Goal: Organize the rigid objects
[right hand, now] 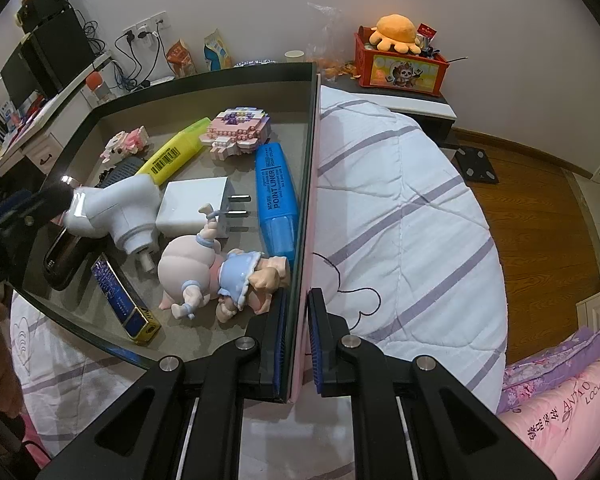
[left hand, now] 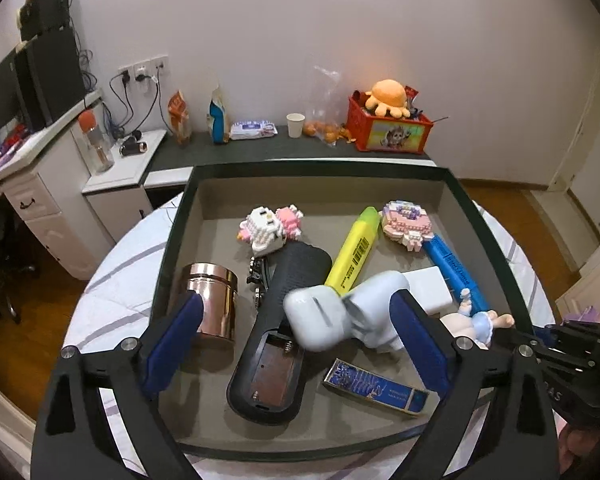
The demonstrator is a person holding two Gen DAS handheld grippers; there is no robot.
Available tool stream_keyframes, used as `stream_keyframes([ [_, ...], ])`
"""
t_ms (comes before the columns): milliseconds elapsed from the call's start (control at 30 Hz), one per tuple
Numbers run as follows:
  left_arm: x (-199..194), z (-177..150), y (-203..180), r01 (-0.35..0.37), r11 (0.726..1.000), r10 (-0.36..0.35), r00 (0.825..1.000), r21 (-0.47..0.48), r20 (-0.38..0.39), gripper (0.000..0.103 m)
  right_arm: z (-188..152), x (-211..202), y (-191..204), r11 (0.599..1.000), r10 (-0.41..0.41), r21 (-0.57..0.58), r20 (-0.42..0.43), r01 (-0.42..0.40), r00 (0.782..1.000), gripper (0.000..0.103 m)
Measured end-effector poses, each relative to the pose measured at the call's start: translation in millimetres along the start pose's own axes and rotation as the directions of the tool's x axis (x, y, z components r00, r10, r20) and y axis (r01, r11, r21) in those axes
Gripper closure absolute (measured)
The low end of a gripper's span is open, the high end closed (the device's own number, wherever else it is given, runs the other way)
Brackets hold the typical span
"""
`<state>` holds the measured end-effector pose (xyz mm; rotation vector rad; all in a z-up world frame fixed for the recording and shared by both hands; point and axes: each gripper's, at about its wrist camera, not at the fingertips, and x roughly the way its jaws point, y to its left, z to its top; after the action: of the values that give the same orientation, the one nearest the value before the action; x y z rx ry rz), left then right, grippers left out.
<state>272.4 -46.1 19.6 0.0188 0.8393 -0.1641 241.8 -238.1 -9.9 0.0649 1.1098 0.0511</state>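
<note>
A dark-rimmed tray lies on a quilt-covered round table. In it are a copper tin, a black remote with its battery bay open, a yellow highlighter, a blue marker, a white charger, a blue lighter box, a baby doll and two pink brick toys. My left gripper is open over the tray, with a blurred white handheld device between its fingers, seemingly loose. My right gripper is shut on the tray's right wall.
A red crate with an orange plush stands on the dark shelf behind, with a paper cup and snack bags. A white desk with monitors is at the left. Wooden floor and a scale lie to the right.
</note>
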Motion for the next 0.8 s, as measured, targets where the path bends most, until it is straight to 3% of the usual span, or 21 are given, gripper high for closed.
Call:
stream_keyframes([
  [800,-65,-39,14,-0.041,0.999,0.041,0.999,0.001,-0.013,0.0,-5,-10,7,0.999,-0.035,0.006,0.012,0.035,0.999,0.093],
])
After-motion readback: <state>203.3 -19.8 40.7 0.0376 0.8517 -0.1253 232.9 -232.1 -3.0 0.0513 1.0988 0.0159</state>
